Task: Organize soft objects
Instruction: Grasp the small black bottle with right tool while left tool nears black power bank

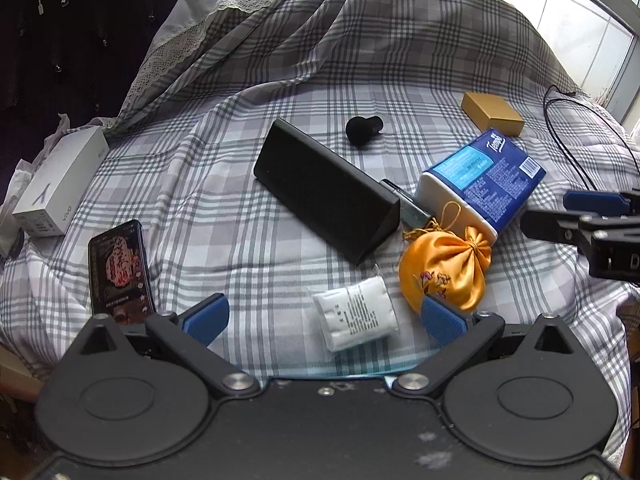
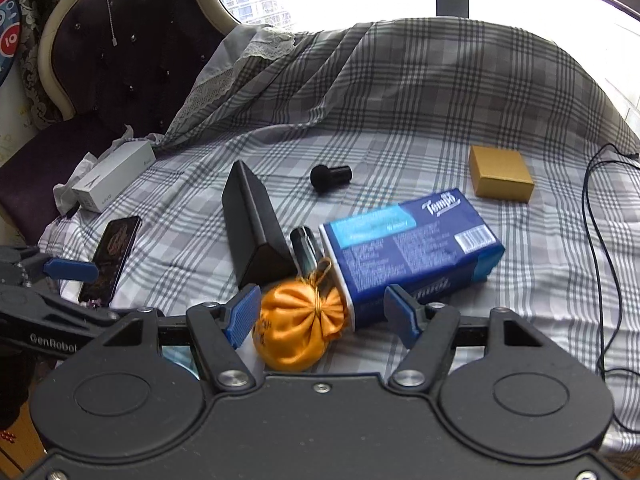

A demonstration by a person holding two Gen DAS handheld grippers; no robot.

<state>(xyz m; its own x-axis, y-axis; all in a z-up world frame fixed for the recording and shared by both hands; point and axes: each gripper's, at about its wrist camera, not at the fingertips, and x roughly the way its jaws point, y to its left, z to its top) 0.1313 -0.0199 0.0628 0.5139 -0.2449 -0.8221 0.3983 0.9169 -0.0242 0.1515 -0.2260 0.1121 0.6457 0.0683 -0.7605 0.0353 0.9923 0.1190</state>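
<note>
Plaid bedsheet (image 1: pixel 280 280), tufted purple headboard (image 2: pixel 120 64)

Left gripper (image 1: pixel 324 314) and right gripper (image 2: pixel 322 314) are built alike: matte black bodies, two round hubs, silver pivot screws, black linkage arms, blue ribbed pads on the jaws. White "GenRobot" lettering is noted on the left gripper's side in the right wrist view.

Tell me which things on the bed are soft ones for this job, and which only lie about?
For the job: pouch, tissue pack, white packet.

Lying about: black case, phone, white box, gold box, cable, black cap.
</note>
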